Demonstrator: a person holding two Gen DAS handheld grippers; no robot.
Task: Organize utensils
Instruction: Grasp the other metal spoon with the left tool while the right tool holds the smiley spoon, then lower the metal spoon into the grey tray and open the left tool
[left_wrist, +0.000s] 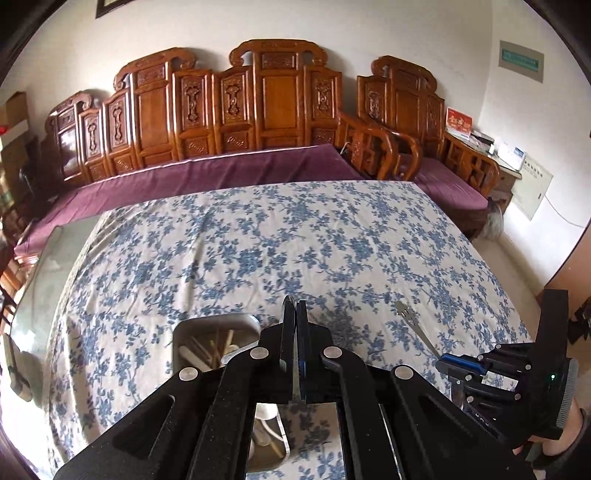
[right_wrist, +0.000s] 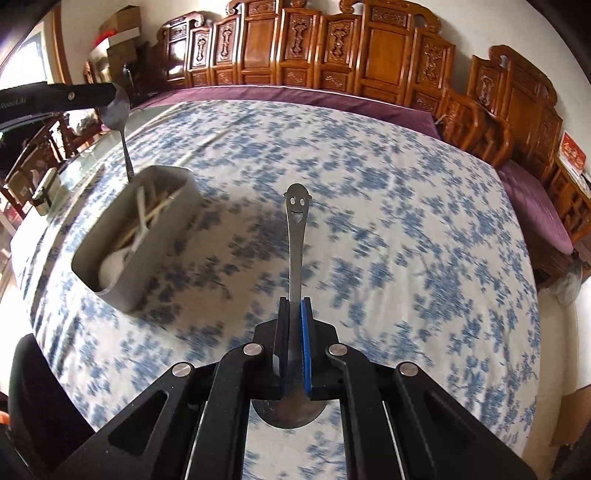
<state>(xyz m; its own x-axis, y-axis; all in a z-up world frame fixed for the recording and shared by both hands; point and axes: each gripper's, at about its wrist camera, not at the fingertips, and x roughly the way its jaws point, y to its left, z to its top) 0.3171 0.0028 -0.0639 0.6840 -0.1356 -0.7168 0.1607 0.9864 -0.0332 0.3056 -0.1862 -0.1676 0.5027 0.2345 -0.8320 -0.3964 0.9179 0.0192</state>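
The right tongs (right_wrist: 295, 306) are clamped on a metal spoon (right_wrist: 297, 236). Its bowl lies behind the pads, close under the camera, and its handle sticks straight out ahead of the tips, ending in a cut-out smiling face. The spoon hangs in the air above the desk (right_wrist: 406, 229), which is covered by a white cloth with blue flowers.

In the left wrist view, the left tongs (left_wrist: 295, 306) are closed with a thin metal blade or handle pinched edge-on between the pads. From the right wrist view the same tongs show at far left, holding a second spoon (right_wrist: 119, 110) by its bowl end, with the handle pointing down toward the metal tray (right_wrist: 155, 258); whether the handle touches the tray's rim I cannot tell.

The tray sits on the desk ahead and to the left of the right tongs, and just to the left of the left tongs. It holds pale chopsticks (right_wrist: 159, 210) and a white spoon (right_wrist: 110, 271).

Seen from the left wrist, the right tongs are off to the right, with the spoon's handle jutting up and away from them.

Beyond the desk stands a carved wooden bench (left_wrist: 236, 110) with a purple cushion, against a white wall.
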